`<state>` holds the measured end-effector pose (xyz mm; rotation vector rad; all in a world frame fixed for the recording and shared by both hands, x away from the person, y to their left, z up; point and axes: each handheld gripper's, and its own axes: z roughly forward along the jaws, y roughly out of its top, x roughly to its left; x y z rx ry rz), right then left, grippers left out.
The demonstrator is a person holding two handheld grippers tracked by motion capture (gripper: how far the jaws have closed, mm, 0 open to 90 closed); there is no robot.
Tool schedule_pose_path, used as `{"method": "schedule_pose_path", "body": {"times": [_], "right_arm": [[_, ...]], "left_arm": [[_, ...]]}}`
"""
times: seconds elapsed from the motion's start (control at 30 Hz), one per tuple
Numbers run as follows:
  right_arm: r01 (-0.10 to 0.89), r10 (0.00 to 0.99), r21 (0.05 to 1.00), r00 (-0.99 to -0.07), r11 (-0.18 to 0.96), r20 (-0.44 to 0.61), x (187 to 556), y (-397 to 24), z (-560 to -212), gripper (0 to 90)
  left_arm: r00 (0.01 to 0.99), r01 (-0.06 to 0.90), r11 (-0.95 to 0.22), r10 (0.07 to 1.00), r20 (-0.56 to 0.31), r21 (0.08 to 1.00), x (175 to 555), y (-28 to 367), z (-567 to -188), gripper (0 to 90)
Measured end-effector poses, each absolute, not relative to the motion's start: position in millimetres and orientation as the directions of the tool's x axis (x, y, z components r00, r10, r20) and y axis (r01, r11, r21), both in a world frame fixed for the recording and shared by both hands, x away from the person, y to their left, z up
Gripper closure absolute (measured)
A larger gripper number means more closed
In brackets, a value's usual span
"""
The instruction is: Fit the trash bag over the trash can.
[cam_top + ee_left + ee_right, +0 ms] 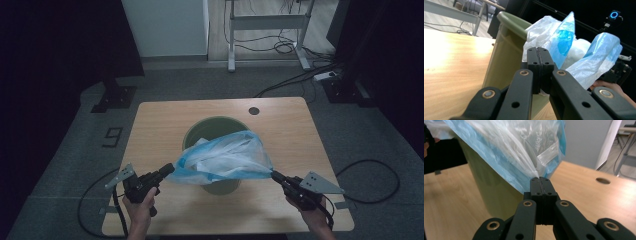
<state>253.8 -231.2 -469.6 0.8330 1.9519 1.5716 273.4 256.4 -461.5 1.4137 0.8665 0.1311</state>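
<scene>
A thin blue-and-white plastic bag [225,157] is stretched crumpled and translucent over the mouth of the green bin [216,127], sagging across its near rim. The left gripper [169,170], at the bin's near left side, has its jaws pressed together on the bag's left edge; the right gripper [274,175], at the bin's near right side, pinches the bag's right corner.

**Your rig: black linkages, brass pivots**

Your left gripper [167,170] and right gripper [274,175] are matte black, each topped by a grey three-cornered plate with small holes. Brass-coloured pivot pins stud the jointed arms, and the flat fingers [540,185] carry tiny screw holes. Black cables trail from both. Your forearms are bare.
</scene>
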Motion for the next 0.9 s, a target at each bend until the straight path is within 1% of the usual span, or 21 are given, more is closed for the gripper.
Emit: {"method": "schedule_pose_path", "body": {"times": [0.13,0.2,0.37,0.4,0.43,0.5,0.53,0.63,0.73,0.83,0.9], "right_arm": [[0.180,0.722,0.965,-0.691,0.191,-0.014,259,-227,-481,89.1],[0.205,0.732,0.961,-0.681,0.186,0.003,266,-227,-487,89.0],[0.211,0.764,0.960,-0.646,0.184,-0.005,282,-227,-484,89.0],[0.212,0.768,0.961,-0.641,0.178,-0.001,285,-227,-481,89.0],[0.208,0.770,0.962,-0.638,0.179,-0.005,286,-226,-479,89.0],[0.195,0.772,0.963,-0.635,0.184,-0.019,287,-225,-474,89.0],[0.186,0.773,0.965,-0.634,0.186,-0.027,287,-225,-471,88.9],[0.168,0.778,0.968,-0.627,0.185,-0.040,285,-225,-464,88.9],[0.162,0.782,0.970,-0.622,0.182,-0.043,284,-226,-460,88.9],[0.157,0.785,0.971,-0.618,0.182,-0.047,284,-228,-457,88.9],[0.154,0.785,0.971,-0.617,0.185,-0.051,283,-228,-456,88.9]], "left_arm": [[0.676,0.423,0.184,0.587,-0.445,0.887,277,258,-469,89.4],[0.668,0.427,0.192,0.592,-0.451,0.884,280,258,-469,89.4],[0.663,0.407,0.195,0.609,-0.435,0.892,285,260,-458,88.2],[0.665,0.399,0.200,0.609,-0.433,0.895,284,261,-455,84.8],[0.671,0.387,0.200,0.608,-0.423,0.900,283,262,-451,79.4],[0.676,0.342,0.199,0.627,-0.388,0.918,278,263,-440,65.8],[0.679,0.321,0.191,0.636,-0.366,0.928,275,264,-434,61.4],[0.700,0.296,0.145,0.640,-0.318,0.944,270,261,-417,51.6],[0.717,0.272,0.100,0.642,-0.270,0.957,266,255,-404,45.0],[0.733,0.262,0.075,0.633,-0.249,0.962,264,251,-395,37.7],[0.731,0.257,0.067,0.639,-0.239,0.964,262,251,-391,31.2]]}}
